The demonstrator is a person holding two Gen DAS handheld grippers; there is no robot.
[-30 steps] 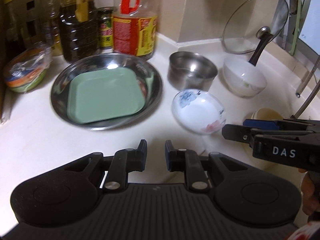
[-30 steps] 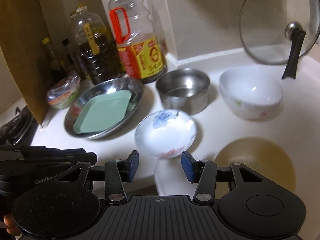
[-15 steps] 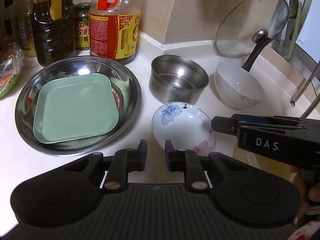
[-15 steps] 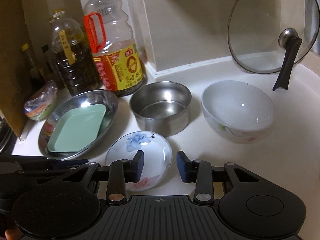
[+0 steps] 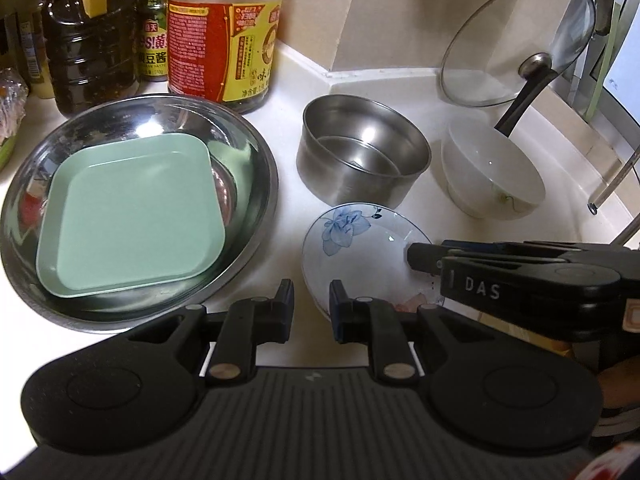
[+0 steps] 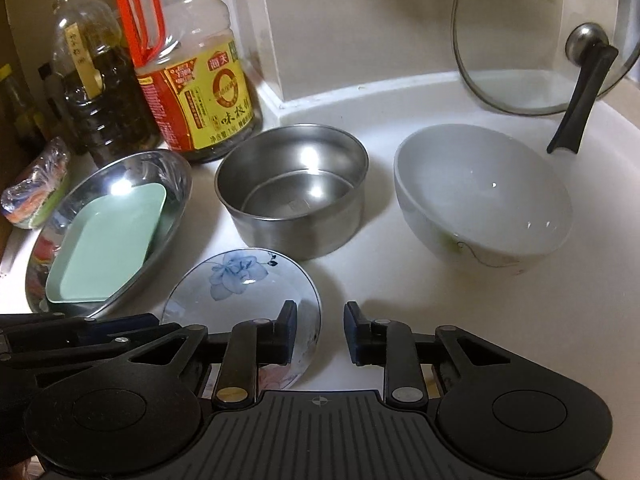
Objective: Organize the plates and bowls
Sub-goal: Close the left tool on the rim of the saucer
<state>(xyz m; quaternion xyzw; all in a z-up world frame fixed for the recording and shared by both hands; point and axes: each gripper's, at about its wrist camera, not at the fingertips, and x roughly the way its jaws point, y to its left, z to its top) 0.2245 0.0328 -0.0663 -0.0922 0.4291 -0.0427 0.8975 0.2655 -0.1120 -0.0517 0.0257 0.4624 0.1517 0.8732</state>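
White glossy countertop (image 6: 400, 272), corner wall behind; floral porcelain saucer (image 6: 244, 280) sits at six o'clock of the round steel bowl (image 6: 292, 192) (smooth, mirror-bright). Right gripper (image 6: 320, 332) has just been closing astride the saucer's rim, not clamped; left gripper (image 5: 311, 308) narrowly parted, empty

Lying flat at centre: floral saucer (image 6: 240, 280). Sitting at 9 o'clock: green plate (image 6: 108, 248) inside steel dish (image 6: 172, 172). Standing upright at 12: steel bowl (image 6: 296, 188); at 3: white bowl (image 6: 480, 200).

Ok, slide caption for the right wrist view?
Right gripper straddling the blue-flowered plate rim, jaws just closing, not yet gripping.
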